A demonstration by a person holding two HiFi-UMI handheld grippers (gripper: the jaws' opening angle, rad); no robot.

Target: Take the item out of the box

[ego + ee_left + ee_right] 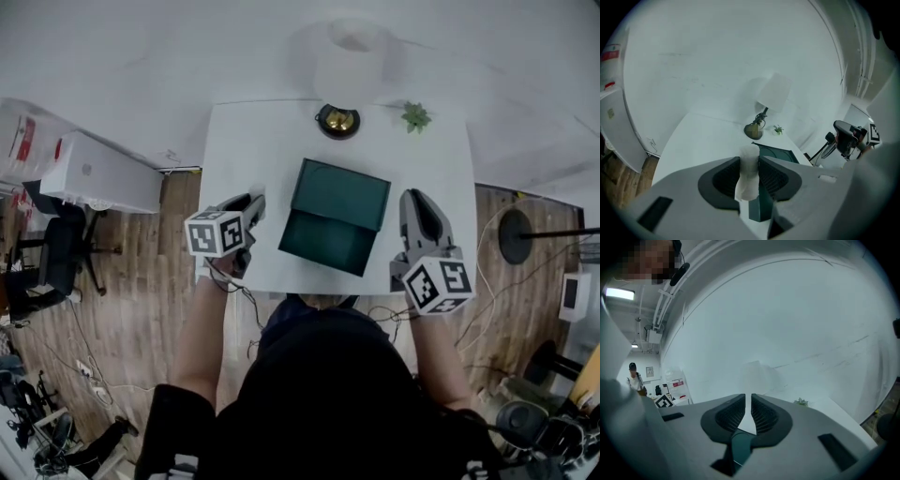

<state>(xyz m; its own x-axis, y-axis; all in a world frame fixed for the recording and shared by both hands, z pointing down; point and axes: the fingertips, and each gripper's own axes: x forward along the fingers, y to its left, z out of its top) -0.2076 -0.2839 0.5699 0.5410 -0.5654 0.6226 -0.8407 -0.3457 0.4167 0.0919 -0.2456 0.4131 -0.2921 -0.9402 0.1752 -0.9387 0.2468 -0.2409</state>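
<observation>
A dark green box lies in the middle of the white table. My left gripper hovers just left of the box, and in the left gripper view it is shut on a soft white item that stands upright between the jaws; the box shows just beyond. The head view hides that item. My right gripper hangs off the box's right side. In its own view the right gripper has only a narrow slit between the jaws, and nothing is in it.
A brass-based lamp with a white shade and a small green plant stand at the table's far edge. A white cabinet and an office chair are on the left, a floor stand on the right.
</observation>
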